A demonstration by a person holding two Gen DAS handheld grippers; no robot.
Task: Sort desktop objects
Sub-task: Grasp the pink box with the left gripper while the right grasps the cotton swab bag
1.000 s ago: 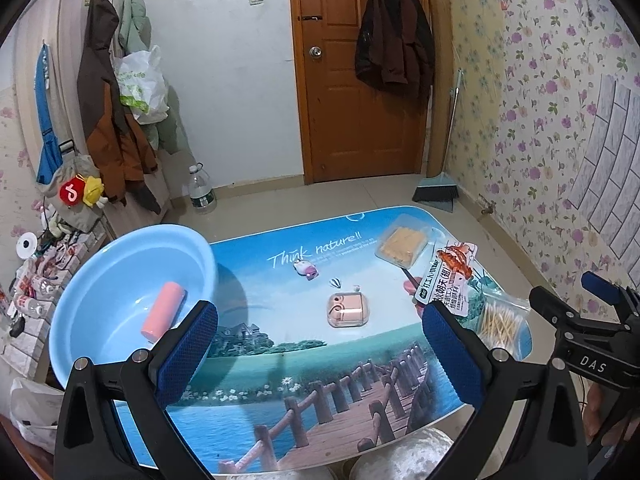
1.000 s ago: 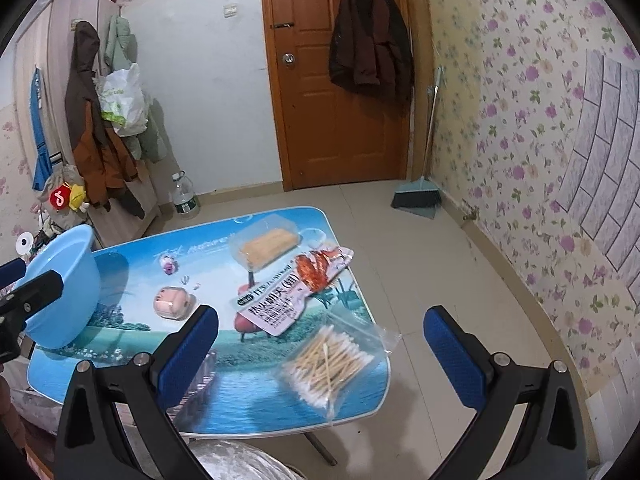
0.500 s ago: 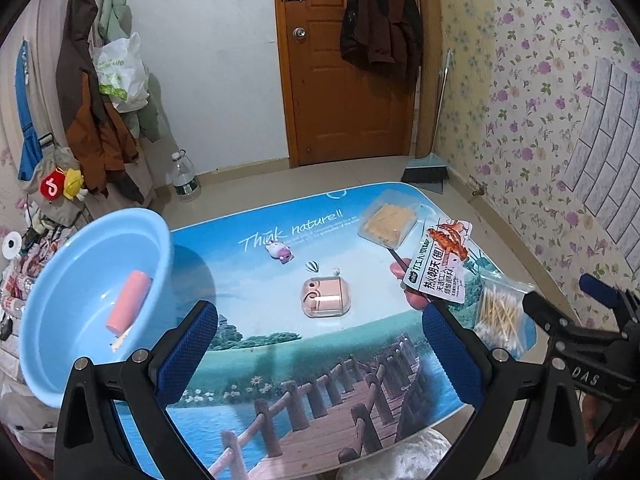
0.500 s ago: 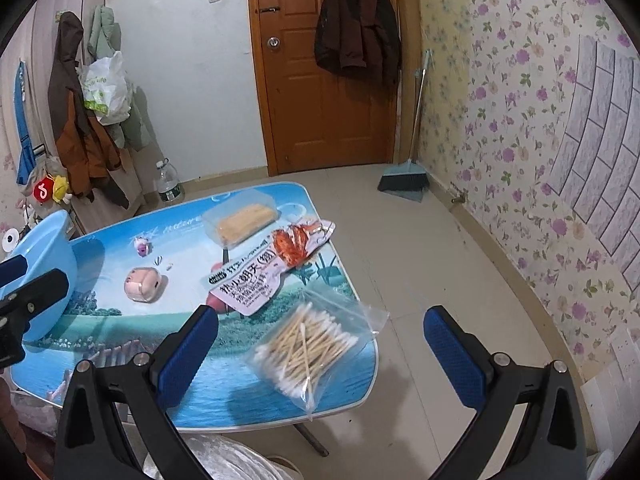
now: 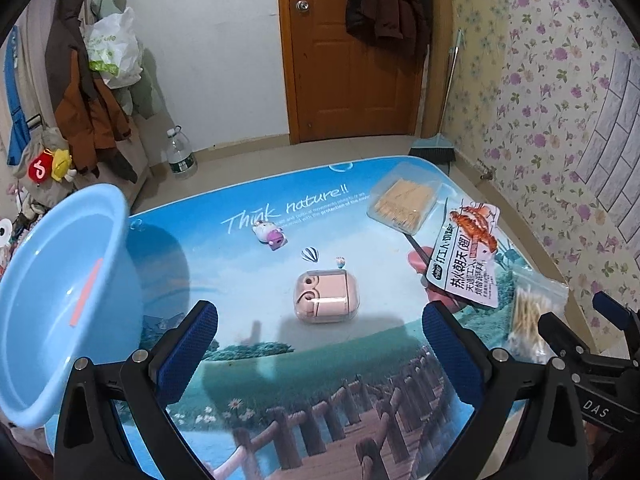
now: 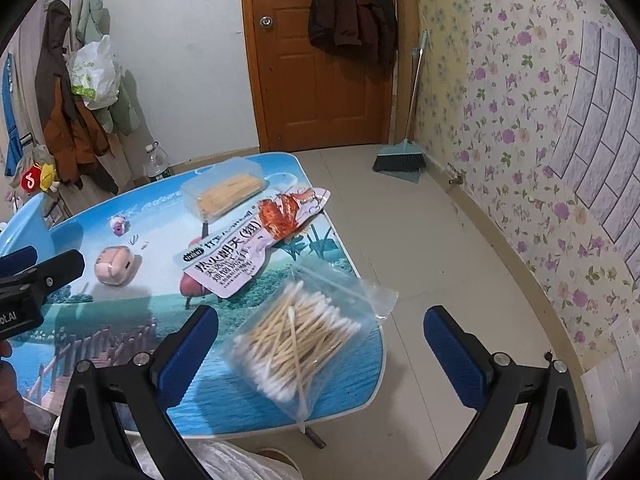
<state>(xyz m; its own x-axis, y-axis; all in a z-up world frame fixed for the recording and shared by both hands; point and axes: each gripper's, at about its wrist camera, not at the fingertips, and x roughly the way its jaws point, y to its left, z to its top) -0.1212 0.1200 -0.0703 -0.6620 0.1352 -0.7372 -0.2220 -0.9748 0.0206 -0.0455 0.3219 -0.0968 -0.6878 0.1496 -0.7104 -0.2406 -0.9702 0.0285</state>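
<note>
So I've got both grippers hanging above the table (image 5: 280, 344) with nothing in them. The left gripper (image 5: 320, 354) has its jaws spread wide and is lined up over the pink earbud case (image 5: 326, 297), which sits alone mid-table, just beyond the fingertips, so that looks like my next grab. The right gripper (image 6: 320, 354) is just as wide open and hangs over the near right corner, with the swab bag (image 6: 298, 340) partly between its fingers. That bag pokes a little past the table edge, which I reckon makes it easy to pinch but also easy to knock off. The blue basin (image 5: 60, 304) sits at the left edge, tipped toward me from this angle, and I'm guessing it's the drop-off bin because there's already one pink stick-like thing (image 5: 86, 298) lying inside; can't tell what it is exactly. Count on the table: one earbud case, one small toy (image 5: 270, 235) further back, one clear box (image 5: 404, 204) of toothpicks at the far right, one snack packet (image 5: 466, 262) lying partly over something red I can't make out, and one swab bag. So five loose items out, one in the basin. The right side is the crowded one, with the box, packet and bag running down it, touching or nearly so. The case and toy sit well apart.
</note>
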